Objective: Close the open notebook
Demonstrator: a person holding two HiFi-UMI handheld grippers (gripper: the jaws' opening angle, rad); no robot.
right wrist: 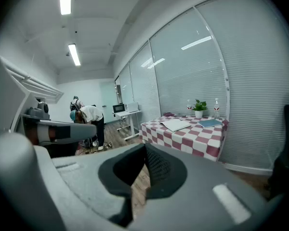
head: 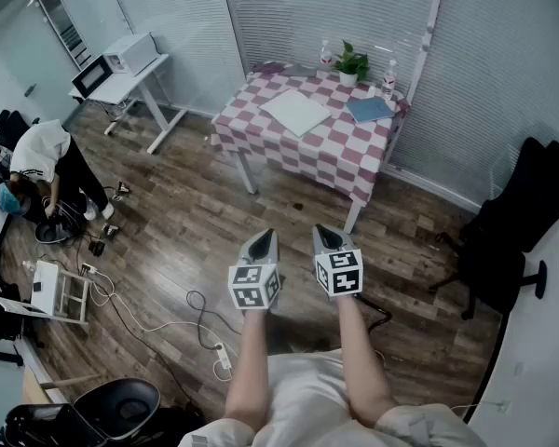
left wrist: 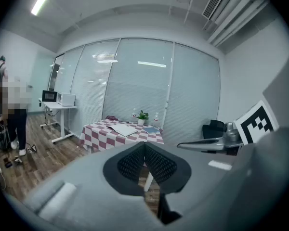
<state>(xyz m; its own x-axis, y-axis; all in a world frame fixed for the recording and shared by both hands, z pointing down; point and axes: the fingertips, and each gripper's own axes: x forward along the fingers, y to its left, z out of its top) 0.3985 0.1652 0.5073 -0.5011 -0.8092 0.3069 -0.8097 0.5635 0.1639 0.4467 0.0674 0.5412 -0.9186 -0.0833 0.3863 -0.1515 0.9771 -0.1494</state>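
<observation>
Two forearms [head: 250,366] reach out just below the camera, each carrying one gripper with one marker cube. The left gripper [head: 264,240] has its jaws pressed together with nothing between them; the right gripper [head: 324,237] is likewise clamped tight on nothing. The pair hang side by side over the wooden floor [head: 168,222], well apart from the table.

One table [head: 354,170] under a red-and-white checked cloth stands ahead by the blinds. One open notebook [head: 296,112] lies on it, white pages up, near the middle of the top; one closed blue book [head: 370,109] lies to its right, apart from it. Along the far edge stand one potted plant [head: 351,63] and two bottles: a left bottle [head: 327,56] just beside the plant and a right bottle [head: 389,77] near the corner. One dark thing at the far left corner is too small to tell.

To the left, one white desk [head: 121,89] bears two appliances, a microwave [head: 91,75] and a white box [head: 130,52]. One person [head: 42,152] bends over near the left wall; one black office chair [head: 517,222] stands at the right; one white power strip [head: 223,355] lies among cables on the floor.
</observation>
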